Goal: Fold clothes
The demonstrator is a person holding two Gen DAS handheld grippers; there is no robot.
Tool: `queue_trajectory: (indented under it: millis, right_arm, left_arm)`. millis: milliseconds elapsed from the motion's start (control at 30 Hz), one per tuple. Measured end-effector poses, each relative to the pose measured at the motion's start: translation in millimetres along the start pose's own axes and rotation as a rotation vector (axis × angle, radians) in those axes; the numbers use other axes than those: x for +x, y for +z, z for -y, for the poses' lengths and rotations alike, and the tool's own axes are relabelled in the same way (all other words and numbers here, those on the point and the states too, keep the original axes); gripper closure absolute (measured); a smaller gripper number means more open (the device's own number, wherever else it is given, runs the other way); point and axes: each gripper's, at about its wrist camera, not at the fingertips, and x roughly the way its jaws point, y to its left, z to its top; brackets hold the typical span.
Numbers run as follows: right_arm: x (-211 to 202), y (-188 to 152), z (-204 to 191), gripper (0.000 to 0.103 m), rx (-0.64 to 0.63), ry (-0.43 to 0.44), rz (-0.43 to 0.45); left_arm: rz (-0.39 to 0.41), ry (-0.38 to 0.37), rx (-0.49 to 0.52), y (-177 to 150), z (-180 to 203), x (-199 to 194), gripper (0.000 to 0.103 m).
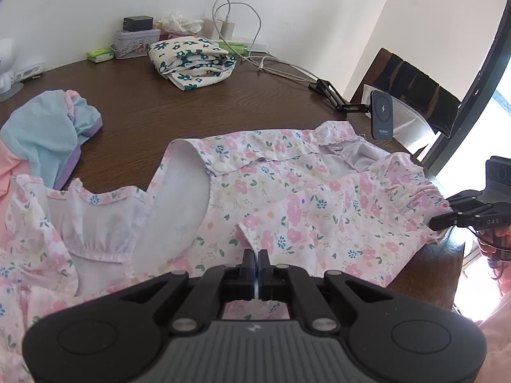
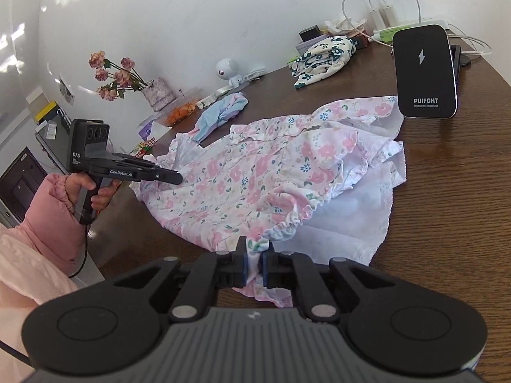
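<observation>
- Dark brown wooden table point(image 1: 134, 102) is sitting against a white wall point(image 1: 303, 6), with bright daylight coming in at the right of the left wrist view.
- Pink floral dress point(image 1: 287, 191) is lying spread across the near part of the table, partly turned so its white lining is showing; two white buttons are visible near the neckline.
- Left gripper point(image 1: 255, 260) is clamping the dress hem, jaws pressed together with only thin fabric between them; a person's hand point(image 2: 83, 191) in a pink sleeve point(image 2: 48, 223) is holding its grip.
- Right gripper point(image 2: 254, 260) is pinching a bunched, ruffled edge of the dress, fabric filling the narrow gap between the blue pads point(image 2: 243, 263).
- The two grippers are holding opposite sides of the dress, well apart.
- Pastel blue, pink and purple garment point(image 1: 48, 134) is lying crumpled to the left, its edge touching the dress.
- Folded cream cloth with teal flowers point(image 1: 191, 60) is sitting at the far side of the table, near the wall.
- Black PUIFGHT wireless charger point(image 2: 426, 73) is standing upright on its arm just beside the dress's far corner.
- White cables and chargers point(image 1: 230, 25), a lilac tin point(image 1: 137, 41) and a green packet point(image 1: 99, 54) are lining the wall.
- Vase of dried pink roses point(image 2: 118, 78) is standing further along the table.
</observation>
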Motion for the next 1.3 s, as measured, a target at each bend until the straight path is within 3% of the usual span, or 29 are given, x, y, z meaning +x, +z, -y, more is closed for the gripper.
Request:
queue_trajectory:
  millis: [33,100,133,200,233,300,367,433,467,500,600,700,867,1067,1300]
  right_arm:
    - [-0.8,-1.0,-1.9,0.094,-0.006,-0.004,-0.003]
    - [-4.1,-3.2,-4.4,0.091,-0.012,-0.024,-0.004]
    - [-6.4,-4.2,-4.8,0.085,-0.011,-0.034,-0.002]
    - [-14.2,-5.2,-4.3,0.064,-0.003,-0.056,0.016]
    - [-20.7,-4.6,-3.8,0.057,-0.001,-0.076,0.04]
    - [-35.1,-0.6,-4.7,0.057,0.01,-0.113,0.108]
    - [-43.9,8.9,-10.7,0.057,0.007,-0.146,0.191]
    - [-35.0,22.0,-27.2,0.057,-0.057,-0.189,0.221]
    - [-24.9,27.7,-36.8,0.057,-0.1,-0.201,0.214]
    - [-13.0,33.4,-46.6,0.057,-0.143,-0.206,0.2]
    - [40.5,44.7,-75.9,0.058,-0.276,-0.184,0.097]
    - [86.4,48.0,-94.2,0.059,-0.37,-0.214,0.004]
    - [118.9,46.0,-93.3,0.059,-0.38,-0.268,-0.049]
    - [99.5,32.4,-70.7,0.062,-0.285,-0.303,-0.045]
    - [67.2,14.3,-57.5,0.063,-0.219,-0.367,0.006]
  left_arm:
    - [-0.001,0.003,0.005,0.4,0.6,3.1,0.101]
    - [0.018,0.015,0.007,0.6,1.4,3.6,0.087]
    - [0.036,0.023,0.005,0.5,1.5,0.7,0.074]
    - [0.094,0.062,0.001,-0.9,3.0,-11.4,0.061]
    - [0.124,0.083,0.008,-2.4,4.8,-18.7,0.06]
    - [0.177,0.124,0.036,-6.3,11.4,-32.2,0.059]
    - [0.222,0.159,0.092,-11.5,24.2,-42.7,0.061]
    - [0.229,0.166,0.149,-15.0,39.2,-42.4,0.068]
    - [0.219,0.158,0.17,-16.5,45.6,-39.0,0.083]
    - [0.204,0.144,0.188,-18.0,51.7,-34.4,0.091]
    - [0.147,0.135,0.239,-21.3,68.5,-18.1,0.095]
    - [0.109,0.165,0.254,-29.3,75.3,-4.1,0.095]
    - [0.105,0.196,0.21,-35.5,62.6,-0.1,0.092]
    - [0.128,0.216,0.141,-41.0,39.2,-8.7,0.075]
    - [0.167,0.305,0.046,-43.6,9.2,-17.1,0.079]
